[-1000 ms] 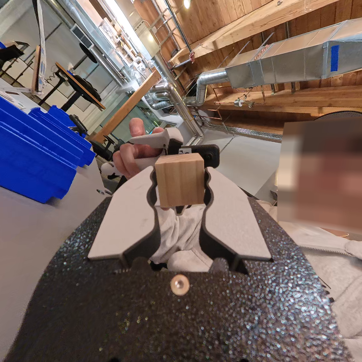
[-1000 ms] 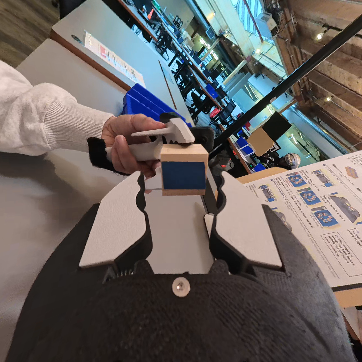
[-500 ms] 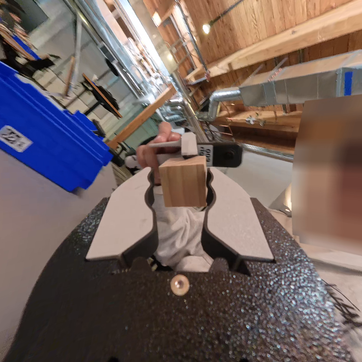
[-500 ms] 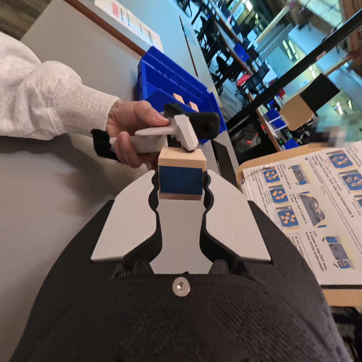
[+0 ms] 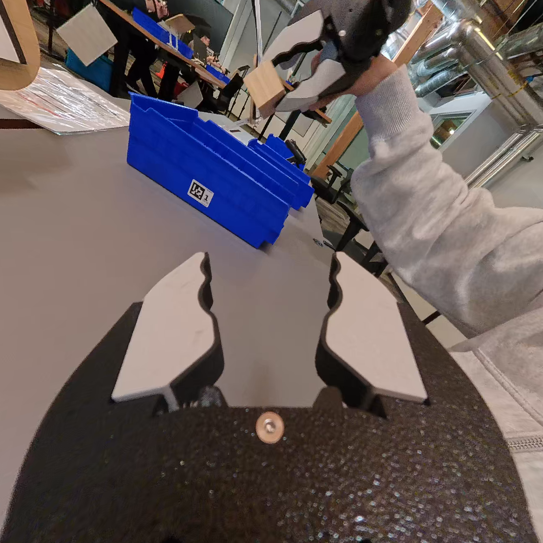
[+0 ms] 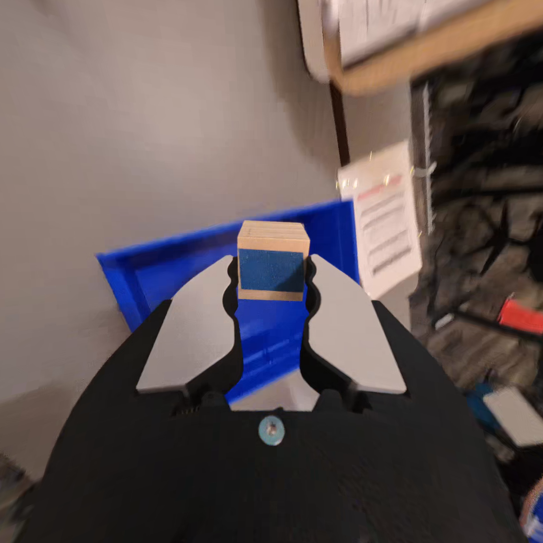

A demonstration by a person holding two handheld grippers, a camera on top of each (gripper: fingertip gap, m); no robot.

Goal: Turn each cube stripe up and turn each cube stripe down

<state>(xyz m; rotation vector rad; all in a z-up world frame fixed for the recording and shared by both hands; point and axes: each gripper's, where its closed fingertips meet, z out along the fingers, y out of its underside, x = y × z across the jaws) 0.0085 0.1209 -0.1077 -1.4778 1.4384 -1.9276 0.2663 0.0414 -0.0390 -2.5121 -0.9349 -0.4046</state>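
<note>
Grey tabletop (image 5: 73, 235). Blue plastic bin (image 5: 211, 182) bearing a white sticker (image 5: 200, 193). Laminated sheet (image 5: 61, 102) at table's far-left corner. Silver ducting (image 5: 470, 53) overhead. Grey sweatshirt sleeve (image 5: 435, 211) at right.

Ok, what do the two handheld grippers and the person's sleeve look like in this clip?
Both grippers share one build: a black speckled body, a round silver screw at its centre, and two flat pale grey fingers with wavy black inner edges. That holds for the left gripper and the right gripper. The person wears a light grey fleece sleeve with a ribbed cuff. No cables show.
</note>
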